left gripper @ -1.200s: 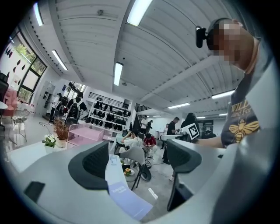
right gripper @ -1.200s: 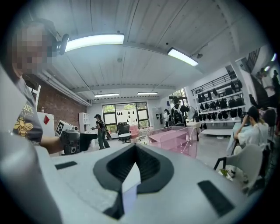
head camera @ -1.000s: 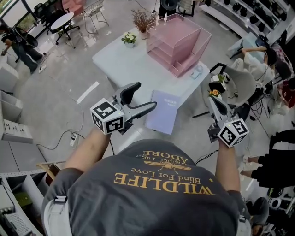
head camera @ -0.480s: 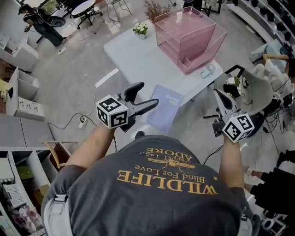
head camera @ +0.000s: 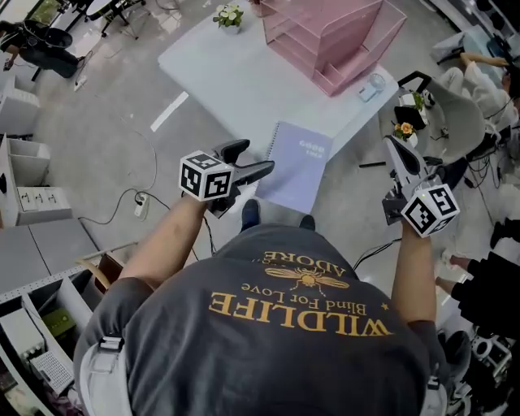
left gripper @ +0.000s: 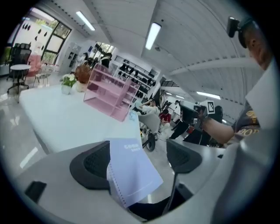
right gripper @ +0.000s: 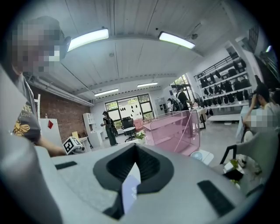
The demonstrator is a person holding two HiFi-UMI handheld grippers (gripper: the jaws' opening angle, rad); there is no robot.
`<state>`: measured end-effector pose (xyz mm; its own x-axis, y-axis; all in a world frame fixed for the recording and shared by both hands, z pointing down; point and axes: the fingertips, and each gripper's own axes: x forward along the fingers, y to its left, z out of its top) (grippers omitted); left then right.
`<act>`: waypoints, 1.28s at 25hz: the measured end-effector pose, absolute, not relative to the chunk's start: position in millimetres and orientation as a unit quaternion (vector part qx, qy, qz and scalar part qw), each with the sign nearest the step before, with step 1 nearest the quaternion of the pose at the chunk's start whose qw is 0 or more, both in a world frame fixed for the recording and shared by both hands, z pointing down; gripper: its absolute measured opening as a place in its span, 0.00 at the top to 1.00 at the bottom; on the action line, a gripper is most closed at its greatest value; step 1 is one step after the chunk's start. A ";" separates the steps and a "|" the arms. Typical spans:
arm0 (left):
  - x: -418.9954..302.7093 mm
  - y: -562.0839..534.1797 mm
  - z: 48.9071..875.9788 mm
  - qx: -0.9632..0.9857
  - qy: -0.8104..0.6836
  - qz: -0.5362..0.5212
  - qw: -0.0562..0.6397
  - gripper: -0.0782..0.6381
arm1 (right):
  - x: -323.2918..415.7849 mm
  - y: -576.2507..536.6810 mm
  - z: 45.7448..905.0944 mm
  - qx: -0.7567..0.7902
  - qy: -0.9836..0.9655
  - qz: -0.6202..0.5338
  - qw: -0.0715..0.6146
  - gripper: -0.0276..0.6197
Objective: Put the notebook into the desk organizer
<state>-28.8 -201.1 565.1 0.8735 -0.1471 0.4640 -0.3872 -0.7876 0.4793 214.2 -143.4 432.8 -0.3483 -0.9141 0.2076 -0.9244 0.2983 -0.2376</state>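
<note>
A white table [head camera: 236, 73] stands on the grey floor [head camera: 106, 138]. At its far side sits the pink desk organizer [head camera: 333, 32], with a small round pale object [head camera: 374, 83] just beside it. A potted plant [head camera: 229, 15] marks the far left corner. The lavender notebook [head camera: 299, 166] lies at the near edge, its end jutting past it.

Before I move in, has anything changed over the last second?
Nothing was gripped or released. Only the view shifted: the table and organizer now sit higher in the head view. The notebook lies where it was at the table's near edge. The left gripper stays open beside it, and the right gripper stays shut off to the right.
</note>
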 end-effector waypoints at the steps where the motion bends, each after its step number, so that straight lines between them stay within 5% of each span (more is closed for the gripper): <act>1: -32.0 -201.8 582.0 0.914 -0.146 0.217 0.309 0.33 | 212.9 -145.2 436.5 0.571 -0.804 0.163 0.020 0.96; 10: -44.5 -170.1 700.5 0.824 -0.153 0.295 0.458 0.34 | 196.7 -148.2 480.1 0.555 -0.805 0.206 0.040 0.96; 18: -28.8 -147.5 735.7 0.777 -0.122 0.353 0.507 0.41 | 194.8 -147.0 493.3 0.546 -0.808 0.215 0.051 0.96; 23: -34.0 -142.5 753.2 0.751 -0.141 0.397 0.508 0.59 | 201.3 -141.7 493.2 0.553 -0.802 0.220 0.057 0.96; 32: -31.7 -140.2 723.1 0.757 -0.127 0.381 0.515 0.78 | 217.9 -138.6 488.0 0.565 -0.793 0.222 0.052 0.96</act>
<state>-31.7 -140.2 723.1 0.6782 0.2002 0.7070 -0.5840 -0.4371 0.6840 217.9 -138.6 488.0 -0.3550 -0.8733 0.3337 -0.9198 0.2624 -0.2918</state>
